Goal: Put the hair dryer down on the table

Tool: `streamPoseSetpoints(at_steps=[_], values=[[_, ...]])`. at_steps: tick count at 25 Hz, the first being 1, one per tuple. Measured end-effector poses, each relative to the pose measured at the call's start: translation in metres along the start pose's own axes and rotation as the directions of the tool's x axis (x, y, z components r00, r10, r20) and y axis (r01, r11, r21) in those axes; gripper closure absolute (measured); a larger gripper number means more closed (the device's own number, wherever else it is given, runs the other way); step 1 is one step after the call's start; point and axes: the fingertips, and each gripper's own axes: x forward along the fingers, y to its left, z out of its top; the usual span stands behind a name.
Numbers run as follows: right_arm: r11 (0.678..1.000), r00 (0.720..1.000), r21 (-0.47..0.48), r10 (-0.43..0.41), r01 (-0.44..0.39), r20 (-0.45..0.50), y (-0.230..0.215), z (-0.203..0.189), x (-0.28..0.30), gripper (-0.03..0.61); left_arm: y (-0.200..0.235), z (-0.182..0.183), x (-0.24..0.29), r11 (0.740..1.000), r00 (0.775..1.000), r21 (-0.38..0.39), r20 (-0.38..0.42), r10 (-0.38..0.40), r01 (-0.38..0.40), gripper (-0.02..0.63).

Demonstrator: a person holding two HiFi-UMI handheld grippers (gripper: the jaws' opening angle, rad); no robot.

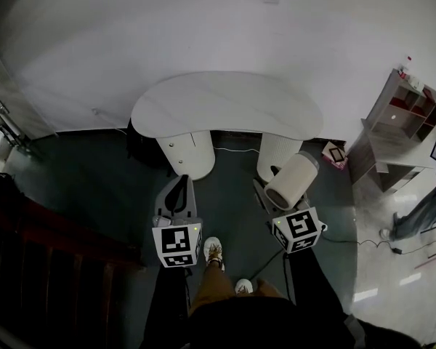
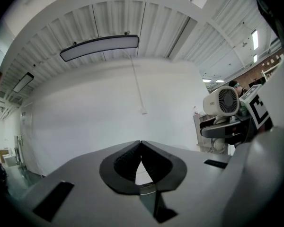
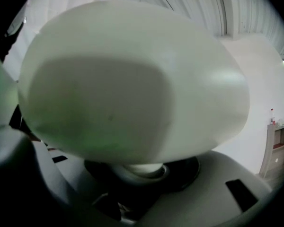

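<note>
White hair dryer (image 1: 291, 182), clamped by its handle in the right gripper (image 1: 270, 195), is carried above the dark floor (image 1: 109, 187), short of the near curved edge of the kidney-shaped table (image 1: 225, 104) and close in front of the right of its two pedestals (image 1: 277, 153). Left gripper (image 1: 177, 195) is level beside it, jaws closed tip to tip on nothing, with open floor ahead. Pale tabletop backs onto a white wall (image 1: 167, 27); a shelf unit (image 1: 400, 126) stands at right, well apart.
</note>
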Motion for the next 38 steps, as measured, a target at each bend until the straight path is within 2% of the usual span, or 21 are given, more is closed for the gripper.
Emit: streamPoseSetpoints(at_steps=[10, 19, 25, 38], values=[[1.000, 1.000, 0.007, -0.006, 0.006, -0.001, -0.024, -0.001, 0.054, 0.354, 0.025, -0.007, 0.061, 1.000, 1.000, 0.023, -0.005, -0.005, 0.005, 0.597], [1.000, 1.000, -0.005, -0.015, 0.014, -0.017, -0.046, 0.007, 0.141, 0.354, 0.077, -0.009, 0.137, 0.996, 1.000, 0.087, -0.009, -0.010, 0.011, 0.597], [1.000, 0.999, -0.010, -0.029, 0.028, -0.031, -0.054, 0.015, 0.205, 0.354, 0.120, -0.007, 0.193, 0.998, 1.000, 0.052, -0.004, -0.022, 0.022, 0.597], [0.994, 0.993, -0.019, -0.105, 0.104, -0.046, -0.063, 0.019, 0.294, 0.354, 0.174, -0.021, 0.274, 0.993, 0.994, 0.038, -0.002, -0.110, 0.110, 0.597]])
